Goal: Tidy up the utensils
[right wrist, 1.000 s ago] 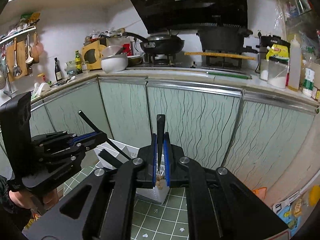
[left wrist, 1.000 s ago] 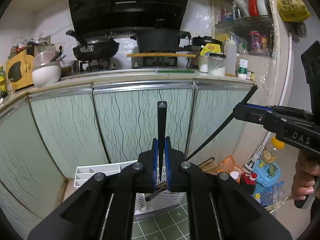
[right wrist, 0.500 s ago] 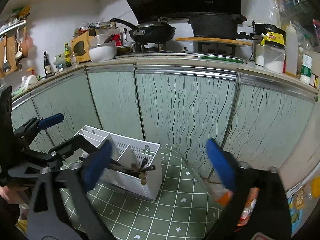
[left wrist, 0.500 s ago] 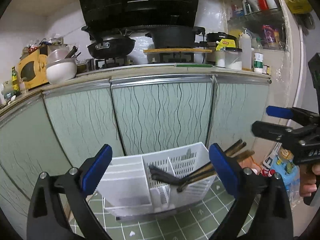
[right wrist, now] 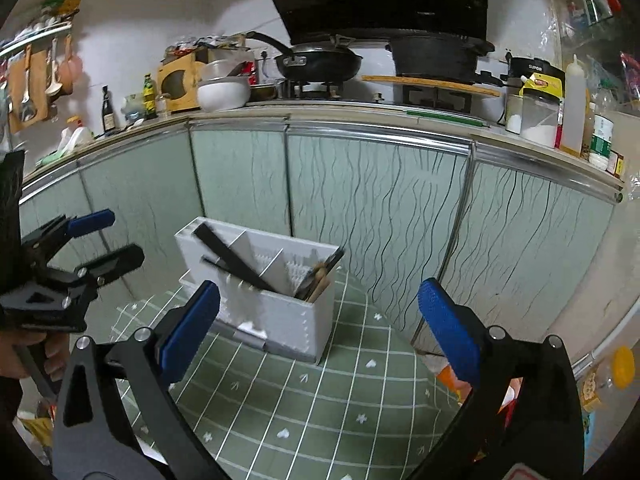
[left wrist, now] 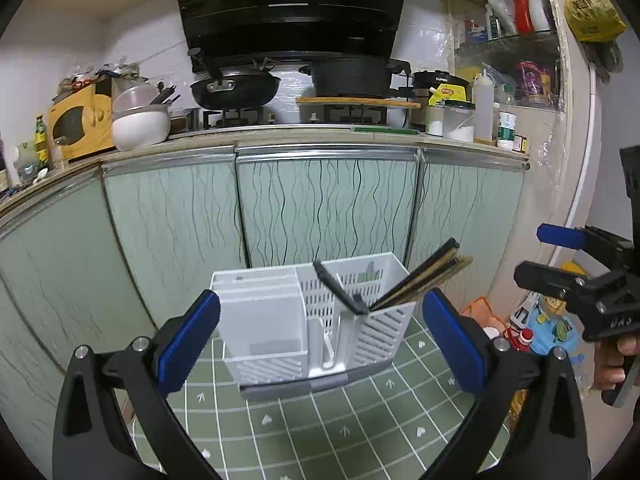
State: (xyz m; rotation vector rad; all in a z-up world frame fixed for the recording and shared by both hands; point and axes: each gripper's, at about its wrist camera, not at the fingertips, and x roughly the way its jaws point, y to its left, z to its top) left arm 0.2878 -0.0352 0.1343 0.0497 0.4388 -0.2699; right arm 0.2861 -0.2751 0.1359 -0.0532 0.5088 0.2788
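The left gripper [left wrist: 320, 338] is showing black arms, blue bumpy pads and shiny round screws. The right gripper [right wrist: 319, 326] is looking just the same.

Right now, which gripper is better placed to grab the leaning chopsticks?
Probably right: the chopsticks lie centred ahead of the open right gripper; from the left gripper, jaws opening, they sit off-centre.

Dim, even light; fisheye-bent edges — slight blur

Both the left gripper [left wrist: 320, 336] and right gripper [right wrist: 320, 320] have sprung wide open, nearing the utensil caddy [left wrist: 296, 320].
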